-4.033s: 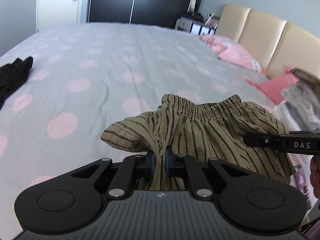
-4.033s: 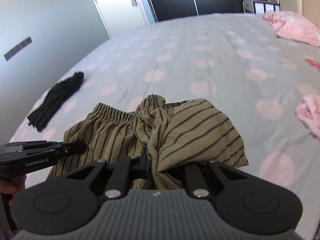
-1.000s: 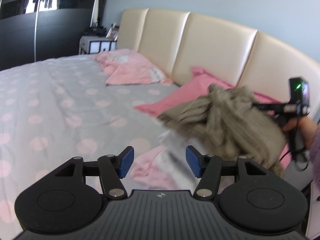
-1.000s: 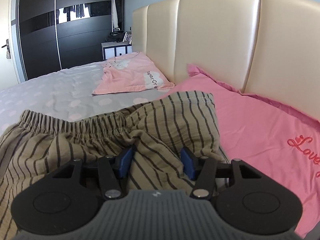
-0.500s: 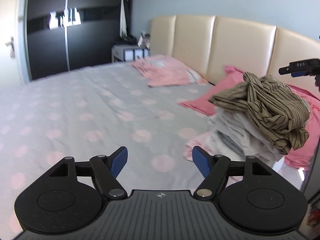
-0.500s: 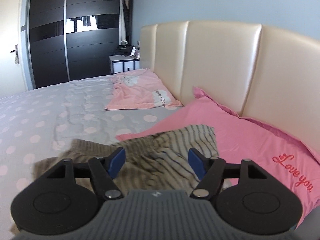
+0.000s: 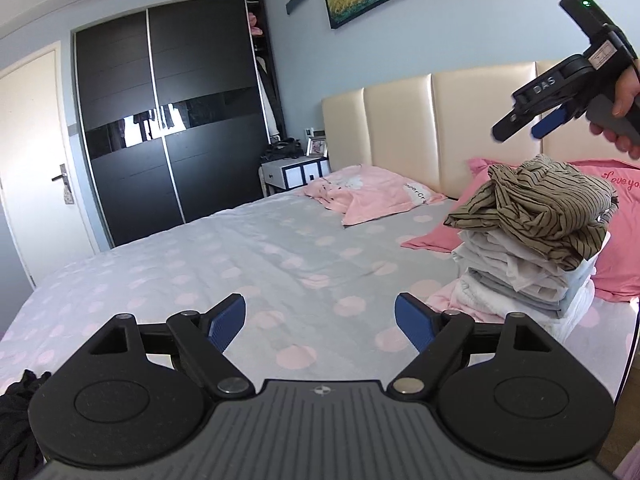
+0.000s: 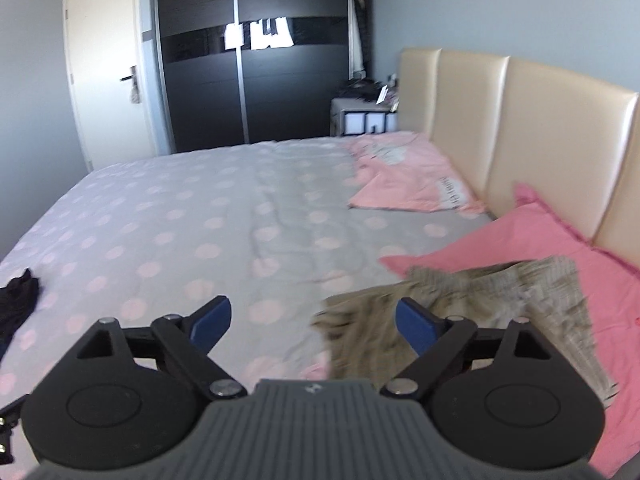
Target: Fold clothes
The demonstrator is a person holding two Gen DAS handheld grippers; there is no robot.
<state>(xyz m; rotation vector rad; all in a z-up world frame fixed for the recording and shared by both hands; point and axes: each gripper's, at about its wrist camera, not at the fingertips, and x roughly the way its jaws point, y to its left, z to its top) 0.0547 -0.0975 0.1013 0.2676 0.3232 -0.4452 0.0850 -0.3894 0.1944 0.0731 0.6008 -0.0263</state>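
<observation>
The olive striped shorts [image 7: 540, 208] lie crumpled on top of a stack of folded clothes [image 7: 516, 276] beside the pink pillow [image 7: 616, 248]. My left gripper [image 7: 320, 320] hangs over the dotted bedspread, left of the stack, its jaws opening with nothing between them. My right gripper [image 8: 312, 320] is above the shorts [image 8: 480, 308], which look blurred below it; its jaws are opening and empty too. From the left wrist view, the right gripper [image 7: 532, 120] is held in a hand high above the stack. A black garment [image 8: 16, 300] lies at the bed's left edge.
The grey bedspread with pink dots [image 7: 260, 264] stretches to the far side. A pink pillowcase [image 7: 372, 196] lies by the cream headboard [image 7: 404, 136]. A nightstand [image 7: 296, 172], a black wardrobe [image 7: 168, 128] and a door [image 7: 36, 152] stand beyond the bed.
Both grippers let go of the striped shorts on the stack and drew back and upward. Their jaws have spread wider, and both views have swung left toward the wardrobe.
</observation>
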